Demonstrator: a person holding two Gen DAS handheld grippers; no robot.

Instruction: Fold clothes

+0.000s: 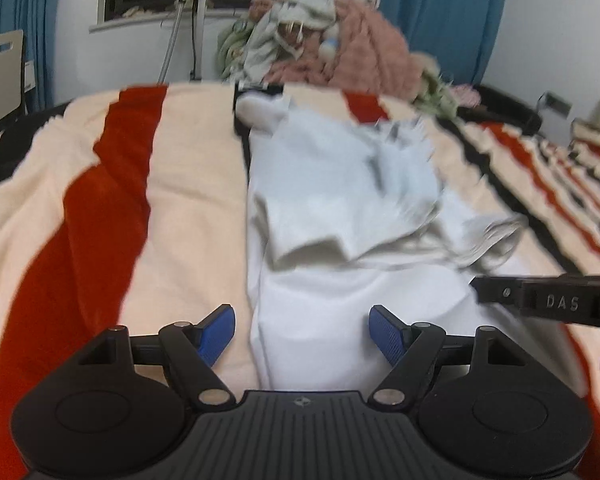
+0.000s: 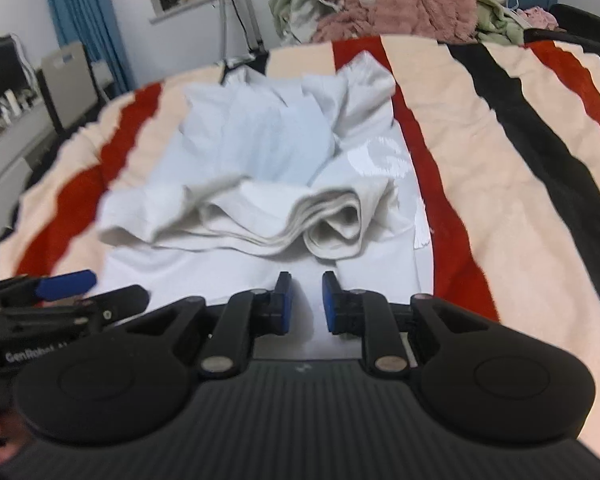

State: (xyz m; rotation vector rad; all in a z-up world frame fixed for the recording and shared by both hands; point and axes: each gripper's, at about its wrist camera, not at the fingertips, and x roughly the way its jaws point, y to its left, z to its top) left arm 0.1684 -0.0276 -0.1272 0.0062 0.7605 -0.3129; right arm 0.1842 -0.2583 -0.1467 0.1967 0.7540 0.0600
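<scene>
Currently the white garment (image 2: 260, 168) lies bunched on the striped blanket (image 1: 180, 184) — soft, light, prone to slumping; best taken at its near hem corners. Left gripper (image 1: 302, 330) stands wide apart, empty; right gripper (image 2: 307, 304) nearly together, pinching nothing.

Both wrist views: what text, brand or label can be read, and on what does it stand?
"DAS": on the right gripper body, seen from the left wrist.
"GenRobot", followed by blurred characters: on the left gripper body, seen from the right wrist.
Nothing else is readable.
</scene>
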